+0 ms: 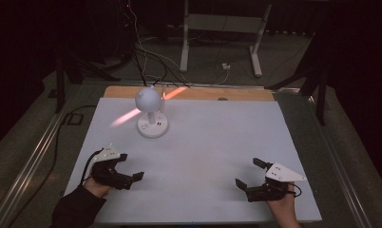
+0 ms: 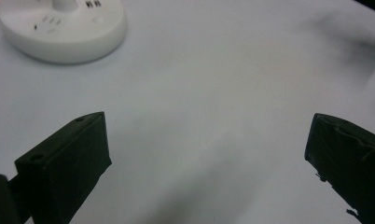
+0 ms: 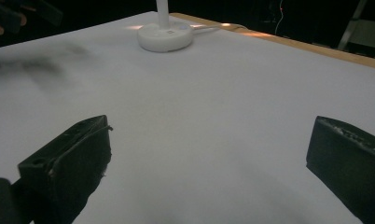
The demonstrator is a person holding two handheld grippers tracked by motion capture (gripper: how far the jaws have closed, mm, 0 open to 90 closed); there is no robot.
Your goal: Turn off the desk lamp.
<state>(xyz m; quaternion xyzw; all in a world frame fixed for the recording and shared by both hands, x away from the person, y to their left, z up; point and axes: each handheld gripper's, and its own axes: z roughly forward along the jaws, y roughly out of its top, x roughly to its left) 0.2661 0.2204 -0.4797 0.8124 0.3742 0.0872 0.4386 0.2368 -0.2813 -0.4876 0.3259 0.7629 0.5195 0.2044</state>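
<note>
Dim surroundings and a dark floor strewn with cables frame a pale grey table top (image 1: 213,156), its wooden far edge (image 1: 236,93) catching a streak of orange light. Near the far left of the surface stands a small white desk lamp (image 1: 150,110) with a globe-shaped head on a short stem and a round, flat base (image 2: 62,29) bearing sockets and a button. On the near left of the table, a person's hand in a dark sleeve holds the left gripper (image 1: 131,167), a black two-jawed tool topped by a grey three-cornered plate; its jaws stand wide apart with nothing between them, and it hovers over bare table well short of the lamp, which lies ahead of it and to its left in the left gripper view. At the near right, the right gripper (image 1: 248,172) is held the same way, its jaws likewise spread and holding nothing, pointing across the table. From the right gripper view, the lamp base (image 3: 165,36) sits far off near the table's far edge, well apart from both black jaws.
</note>
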